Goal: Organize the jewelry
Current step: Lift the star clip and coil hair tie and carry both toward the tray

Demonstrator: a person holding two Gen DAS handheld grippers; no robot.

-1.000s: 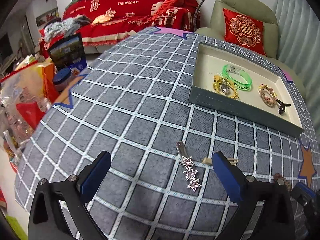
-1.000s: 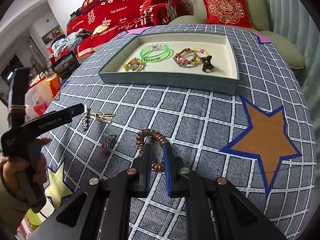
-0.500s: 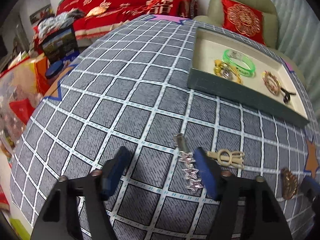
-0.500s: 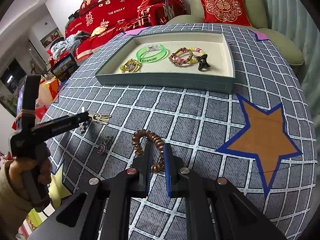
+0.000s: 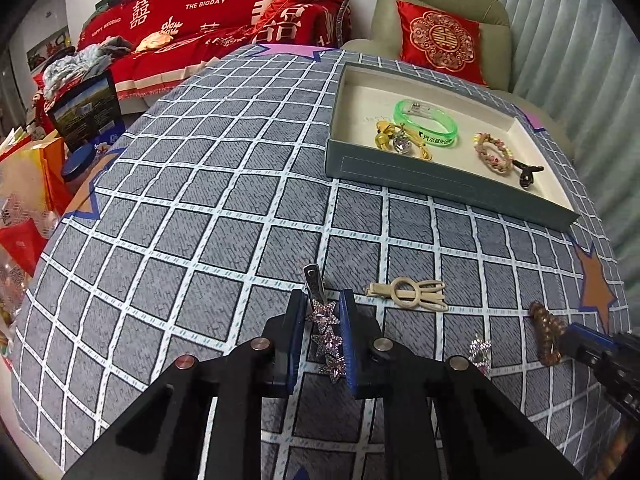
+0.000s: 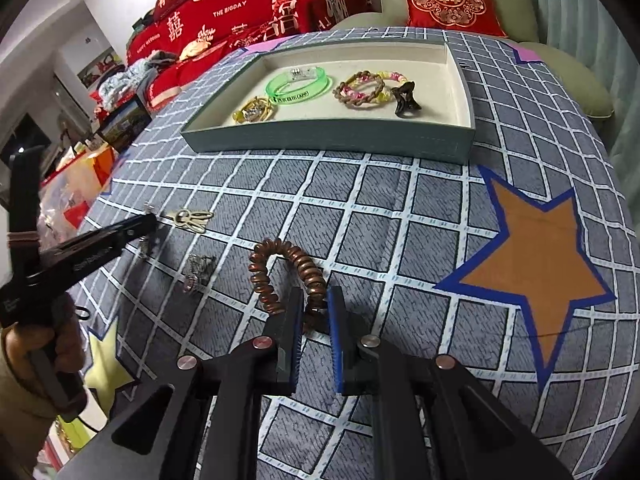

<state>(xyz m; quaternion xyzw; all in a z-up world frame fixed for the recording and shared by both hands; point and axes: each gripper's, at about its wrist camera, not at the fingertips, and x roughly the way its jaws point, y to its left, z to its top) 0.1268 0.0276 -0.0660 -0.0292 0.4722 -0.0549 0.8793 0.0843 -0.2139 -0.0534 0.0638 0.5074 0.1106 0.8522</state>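
Red wedding bedding [image 5: 224, 12] backs a grey checked bench [image 5: 180, 208]. At its two o'clock corner, a grey tray [image 5: 440, 184] holds bangles and clips. Nearer, the left tool [image 5: 322, 312] pinches a star hair clip [image 5: 326, 336] lying on the cloth; at three o'clock, the right tool [image 6: 314, 312] grips a brown coil hair tie [image 6: 288, 268], also on the cloth.

Black hand-held gripper [image 5: 320, 320] frames, blue finger pads [image 6: 334, 332], copper-toned screws, bare-skinned hand [image 6: 60, 344], tan sleeve
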